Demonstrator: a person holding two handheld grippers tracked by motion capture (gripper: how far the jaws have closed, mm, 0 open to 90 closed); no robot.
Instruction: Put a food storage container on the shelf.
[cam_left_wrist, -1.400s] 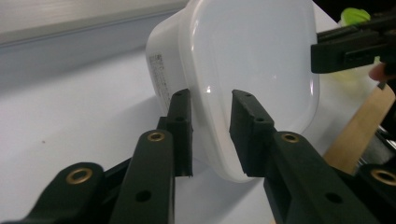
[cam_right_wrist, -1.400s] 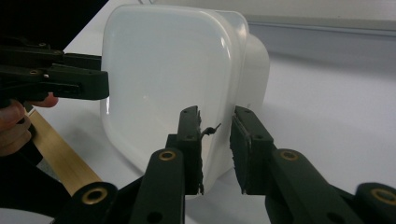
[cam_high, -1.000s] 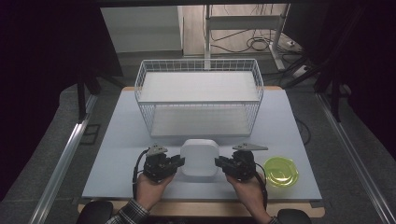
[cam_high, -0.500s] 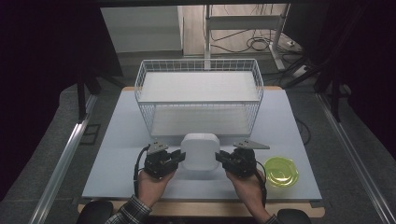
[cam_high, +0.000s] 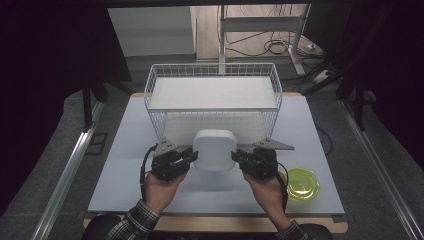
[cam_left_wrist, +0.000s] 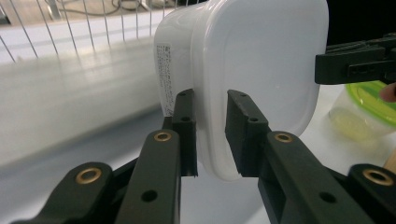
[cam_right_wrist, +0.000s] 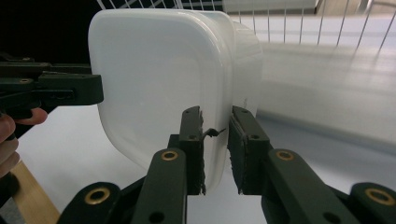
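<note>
A white lidded plastic container (cam_high: 215, 149) hangs above the table in front of the wire basket (cam_high: 213, 95). My left gripper (cam_high: 189, 156) is shut on the container's left rim, and my right gripper (cam_high: 239, 157) is shut on its right rim. In the left gripper view the jaws pinch the lid edge of the container (cam_left_wrist: 243, 79), with the right gripper's black jaw at the far right. The right gripper view has its jaws clamped on the rim of the container (cam_right_wrist: 168, 79), with the other gripper at the left.
The white wire basket stands at the table's back centre, just beyond the container. A small clear tub with a yellow-green lid (cam_high: 300, 183) sits at the front right, close to my right hand. The pale tabletop (cam_high: 125, 165) spreads left of my hands.
Both grippers have risen together with the white container held between them; it now hangs higher, nearer the basket's front wall.
</note>
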